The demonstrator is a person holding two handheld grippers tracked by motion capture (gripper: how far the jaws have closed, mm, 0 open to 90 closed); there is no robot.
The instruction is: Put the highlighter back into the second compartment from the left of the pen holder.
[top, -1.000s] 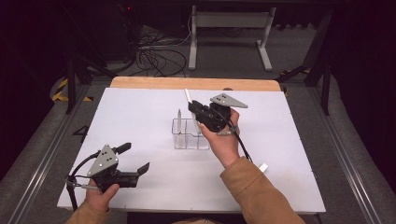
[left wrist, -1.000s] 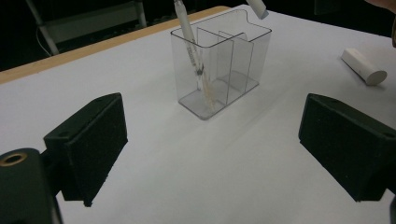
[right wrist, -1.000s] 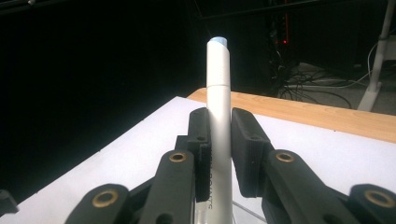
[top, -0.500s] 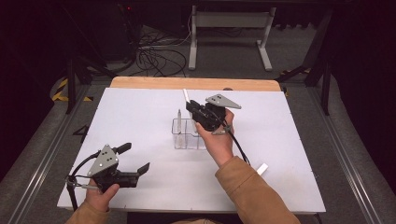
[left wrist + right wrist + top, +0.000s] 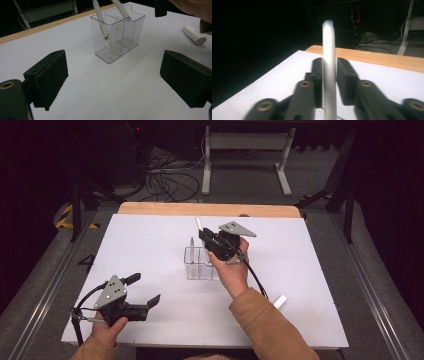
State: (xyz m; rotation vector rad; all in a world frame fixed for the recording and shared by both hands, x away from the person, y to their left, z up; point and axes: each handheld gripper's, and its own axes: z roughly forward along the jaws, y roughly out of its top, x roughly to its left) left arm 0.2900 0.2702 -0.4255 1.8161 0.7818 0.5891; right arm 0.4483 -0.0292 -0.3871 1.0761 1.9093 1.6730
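High view, right gripper (image 5: 204, 236) just opening around white pen (image 5: 198, 224) over clear organizer (image 5: 196, 265), left gripper (image 5: 146, 290) apart.

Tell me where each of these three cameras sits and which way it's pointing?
High view: above the person's side, looking forward and down at the white table; both forearms, left gripper and right gripper show.
Left gripper view: rides the left gripper, facing the clear organizer between its open jaws.
Right gripper view: rides the right gripper, looking along the white pen between its jaws, which have just been opening.
Shared: organizer in the high and left gripper views.
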